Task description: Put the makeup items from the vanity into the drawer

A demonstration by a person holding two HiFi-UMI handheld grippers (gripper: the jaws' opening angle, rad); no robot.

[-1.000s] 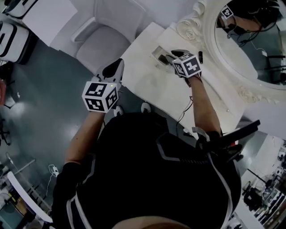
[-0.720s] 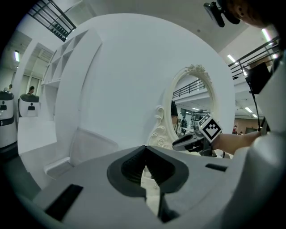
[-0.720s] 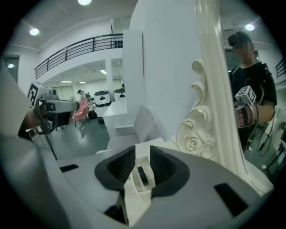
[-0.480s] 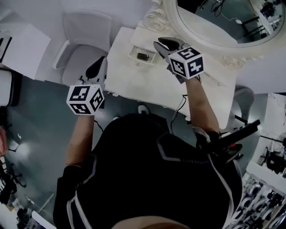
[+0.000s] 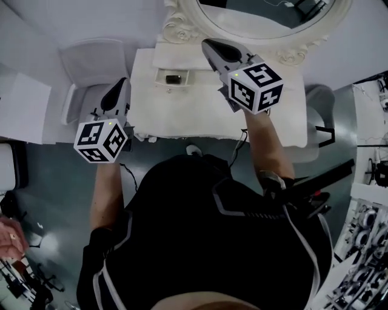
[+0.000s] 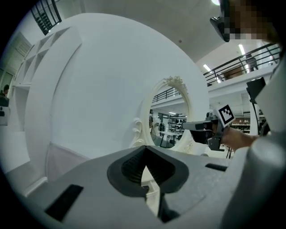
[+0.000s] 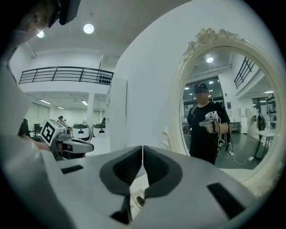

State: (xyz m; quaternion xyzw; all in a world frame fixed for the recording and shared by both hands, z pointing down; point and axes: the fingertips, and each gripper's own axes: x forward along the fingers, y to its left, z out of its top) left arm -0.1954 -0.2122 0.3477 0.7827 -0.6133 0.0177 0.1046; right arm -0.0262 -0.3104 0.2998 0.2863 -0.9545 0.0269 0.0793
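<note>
1. A white vanity (image 5: 182,112) stands by a white wall. A big round mirror (image 5: 260,12) with a curly white frame sits on top of it.
2. A white chair (image 5: 91,63) stands just beside the vanity on the left. The floor (image 5: 48,181) is dark grey.
3. A person (image 5: 200,242) in black stands in front of the vanity and holds a tool in each hand.
4. A small drawer (image 5: 161,79) is open on the vanity top, just under the mirror.
5. A small dark thing (image 5: 176,78) lies inside the drawer. It is too small to tell what it is.
6. The left gripper (image 5: 124,82) is held off the left edge of the vanity, over the chair. It points up toward the wall.
7. Its jaws are pressed together at the tips, with nothing between them.
8. The right gripper (image 5: 207,43) is held over the vanity top, just to the right of the drawer. Its tip points at the mirror.
9. Its jaws are closing and look pressed together, with nothing between them.
10. Neither tool touches the dark thing.
11. The mirror shows the person holding a tool.
</note>
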